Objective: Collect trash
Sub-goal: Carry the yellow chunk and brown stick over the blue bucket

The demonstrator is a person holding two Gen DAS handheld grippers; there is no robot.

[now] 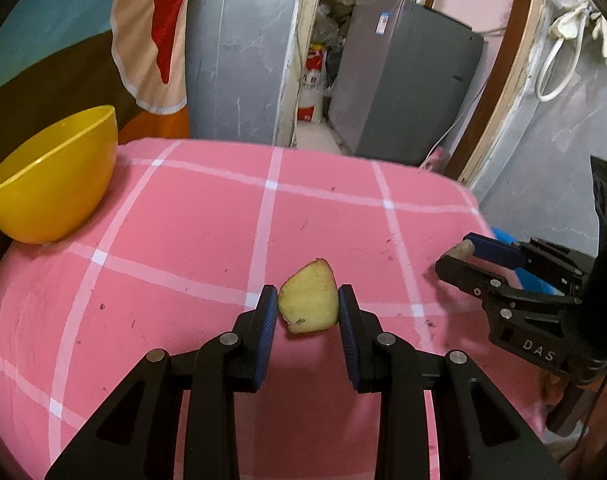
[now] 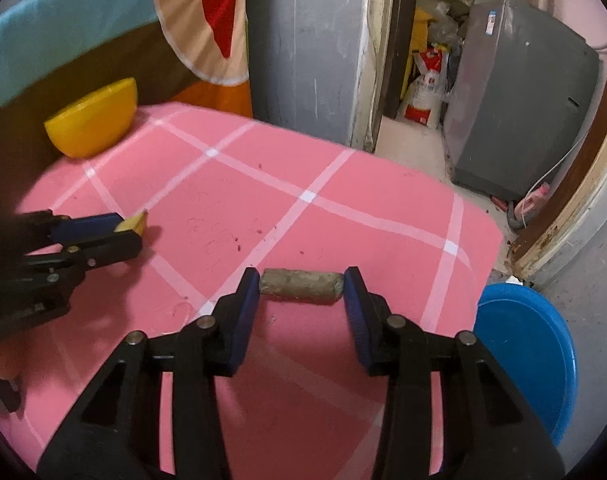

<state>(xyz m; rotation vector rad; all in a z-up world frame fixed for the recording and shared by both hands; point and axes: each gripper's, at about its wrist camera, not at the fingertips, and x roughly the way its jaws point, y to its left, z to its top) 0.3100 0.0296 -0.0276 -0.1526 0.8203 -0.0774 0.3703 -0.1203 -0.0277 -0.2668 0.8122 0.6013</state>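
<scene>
On pink tablecloth [image 1: 183, 220]: one yellow bowl [image 1: 51, 176], two scraps.

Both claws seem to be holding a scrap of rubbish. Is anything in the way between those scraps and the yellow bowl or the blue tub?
Nothing visible is. From the potato slice in the left gripper to the yellow bowl lies only bare pink cloth. The brown stub in the right gripper sits close beside the blue tub, with open space between.

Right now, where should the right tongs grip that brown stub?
By its two flat ends. The stub lies crosswise between the right tongs, its long axis spanning the gap, so close from either side as you stand, coming down from above the pink table.
</scene>
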